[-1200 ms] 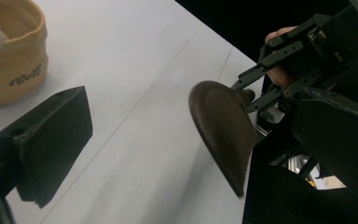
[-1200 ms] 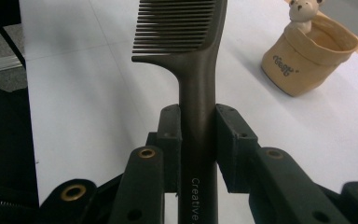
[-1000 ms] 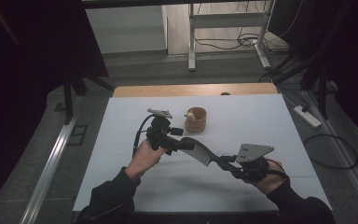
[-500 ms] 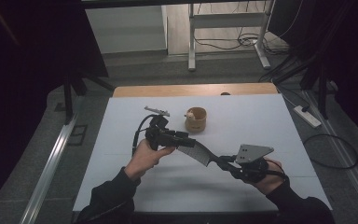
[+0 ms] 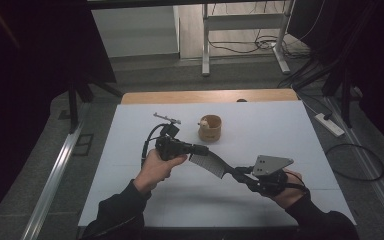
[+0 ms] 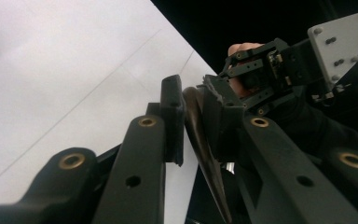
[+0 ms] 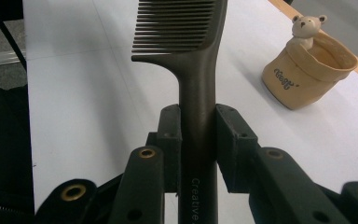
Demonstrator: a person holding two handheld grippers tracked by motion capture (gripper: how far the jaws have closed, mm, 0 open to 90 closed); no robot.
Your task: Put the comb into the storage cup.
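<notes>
My fingers [image 7: 170,140] are showing as matt black plastic with small brass-coloured rivets. The comb [image 7: 193,60] I am gripping is looking like smooth dark plastic with a faint sheen. The table [image 5: 280,135] is lying matt and white, edged with bare wood at the far side. The bear cup [image 7: 310,70] is looking glazed, tan and smooth.

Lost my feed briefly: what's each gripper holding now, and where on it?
Right gripper clamps the comb by its handle. Left gripper has its jaws around the comb's toothed end.
</notes>
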